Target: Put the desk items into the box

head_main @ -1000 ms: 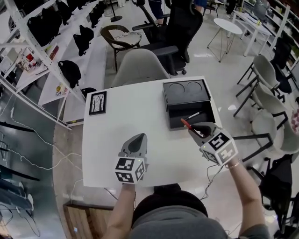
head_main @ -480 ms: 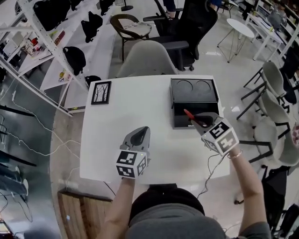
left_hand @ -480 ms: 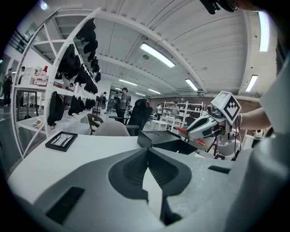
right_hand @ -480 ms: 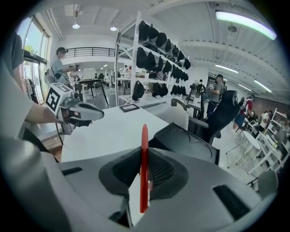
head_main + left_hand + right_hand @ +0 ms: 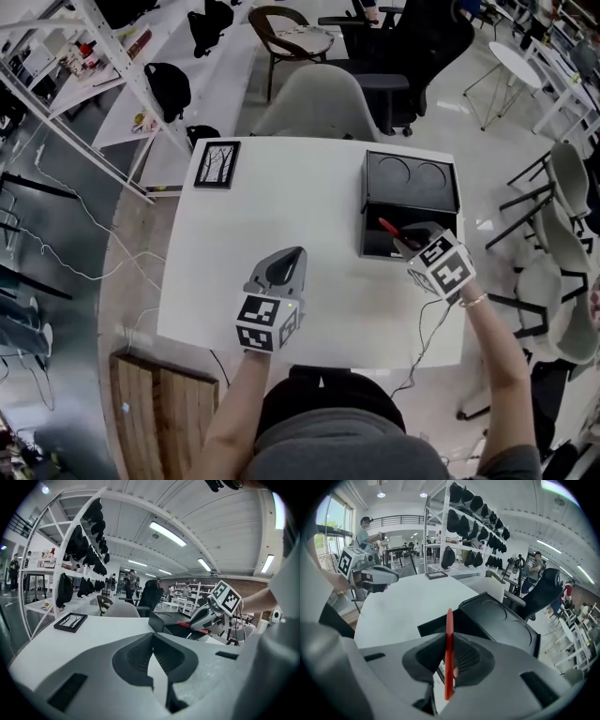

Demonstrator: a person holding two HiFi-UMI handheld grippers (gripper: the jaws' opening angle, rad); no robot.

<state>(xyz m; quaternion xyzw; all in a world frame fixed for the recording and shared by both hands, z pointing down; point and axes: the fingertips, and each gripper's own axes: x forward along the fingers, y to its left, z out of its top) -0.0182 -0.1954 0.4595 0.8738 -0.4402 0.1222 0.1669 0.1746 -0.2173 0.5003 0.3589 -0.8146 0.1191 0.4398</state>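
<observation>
A black box (image 5: 411, 180) stands at the table's right, its lid with two round recesses at the back and an open compartment (image 5: 375, 246) in front. My right gripper (image 5: 405, 242) hovers over that compartment, shut on a red pen (image 5: 388, 228) that sticks out toward the lid. In the right gripper view the red pen (image 5: 449, 653) stands upright between the jaws, above the box (image 5: 497, 620). My left gripper (image 5: 293, 253) rests over the middle of the white table (image 5: 281, 206), shut and empty. A framed picture (image 5: 217, 164) lies at the far left corner.
A grey chair (image 5: 319, 108) is tucked against the table's far edge. White shelving with black bags (image 5: 169, 84) runs along the left. More chairs (image 5: 562, 187) stand to the right. A cable (image 5: 422, 347) hangs off the table's near right edge.
My right gripper has carried the red pen a little further in over the box's open compartment. The left gripper has stayed over the table's middle. The head camera has shifted.
</observation>
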